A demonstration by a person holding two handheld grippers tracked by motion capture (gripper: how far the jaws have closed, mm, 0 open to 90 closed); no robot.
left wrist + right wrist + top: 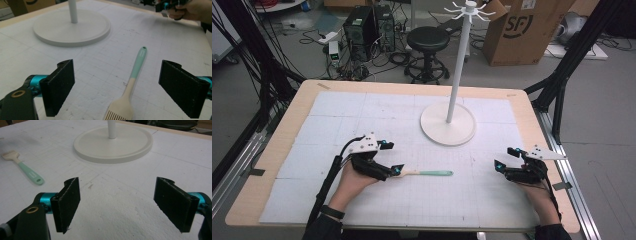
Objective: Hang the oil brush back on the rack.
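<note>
flat on white mat [337, 200], silicone brush [424, 173], slotted cream head between wide jaws of left gripper [391, 157], no pad touching. likely light, stiff handle, flexible head. best grip: cream neck or mint handle, slim and possibly slick. right gripper [507, 158] wide, empty, well apart.

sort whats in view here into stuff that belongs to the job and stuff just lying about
In the job:
- brush, flat between the open fingers, not pinched
- left gripper
- right gripper, open, apart from the brush

Lying about:
- white stand on the table
- stool
- cardboard box
</note>
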